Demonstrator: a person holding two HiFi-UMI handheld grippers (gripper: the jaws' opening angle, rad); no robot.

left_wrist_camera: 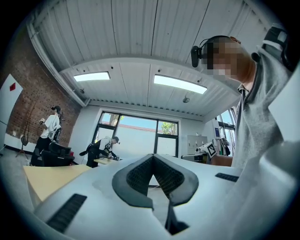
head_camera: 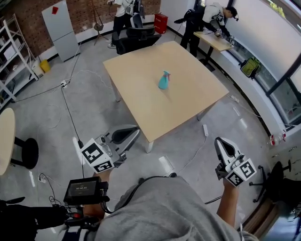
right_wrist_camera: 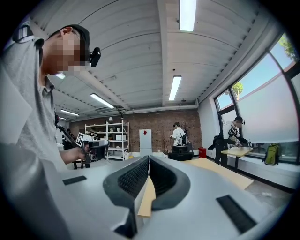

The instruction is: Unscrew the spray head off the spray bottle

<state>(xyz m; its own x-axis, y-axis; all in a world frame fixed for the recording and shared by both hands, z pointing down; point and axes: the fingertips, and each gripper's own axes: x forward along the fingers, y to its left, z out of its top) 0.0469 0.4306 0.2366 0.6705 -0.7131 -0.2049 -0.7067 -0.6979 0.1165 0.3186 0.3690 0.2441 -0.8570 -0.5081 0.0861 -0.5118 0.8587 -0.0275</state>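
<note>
Your L gripper (head_camera: 134, 132) is clenched: jaws pressed tight together, nothing between them. You're holding it low at your left, over the floor (head_camera: 94, 94), short of the table (head_camera: 136, 89) and near its front corner. Your R gripper (head_camera: 221, 142) is clenched too, pads meeting tip to tip, also empty. It's out at your right, over the floor, and also off the table. Both point roughly fwd, toward the table.

The spray bottle (head_camera: 163, 82) is teal and stands about mid-table, w/ bare tabletop all round it. It's well apart from both grippers. The spray head (head_camera: 165, 74) is on top of it, w/ a pinkish bit at the tip.

Background: one person (head_camera: 207, 21) bends over a small desk (head_camera: 214, 41) by the window, far right. A second person (head_camera: 123, 12) stands at the back by black chairs (head_camera: 136, 37). There's a white cabinet (head_camera: 59, 28) against the brick wall, a red box (head_camera: 161, 22) at the rear and a green bag (head_camera: 249, 67) on the window ledge. Cables (head_camera: 68, 113) run across the floor, left of the table. At far left you've got a round table (head_camera: 5, 139) w/ a black stool (head_camera: 26, 153) beside it.
</note>
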